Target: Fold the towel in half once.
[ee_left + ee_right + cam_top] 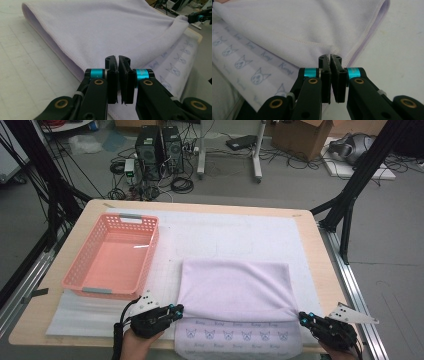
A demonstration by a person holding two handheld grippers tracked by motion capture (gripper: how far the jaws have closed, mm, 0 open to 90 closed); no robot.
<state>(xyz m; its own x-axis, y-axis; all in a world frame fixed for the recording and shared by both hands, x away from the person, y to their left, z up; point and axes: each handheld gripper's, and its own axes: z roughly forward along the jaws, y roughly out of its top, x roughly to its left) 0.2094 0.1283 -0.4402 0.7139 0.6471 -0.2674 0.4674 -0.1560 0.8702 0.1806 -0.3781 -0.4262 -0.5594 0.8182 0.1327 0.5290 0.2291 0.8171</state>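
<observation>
A lavender towel (235, 287) lies folded on the white mat, its top layer drawn toward the near table edge. A strip printed with cat faces (235, 336) shows below the fold. My left gripper (179, 310) is shut on the folded layer's near left corner, and my right gripper (301, 317) is shut on its near right corner. In the left gripper view the jaws (118, 60) press together on the towel's (100, 27) hem, with the right gripper (197, 17) far off at the other corner. The right gripper view shows that gripper (330, 58) pinching the towel (299, 25) edge.
An empty pink plastic basket (112, 255) stands on the left of the table, just left of the towel. The white mat (240, 227) covers most of the wooden table (325, 270). Black frame posts, cables and computer towers stand beyond the far edge.
</observation>
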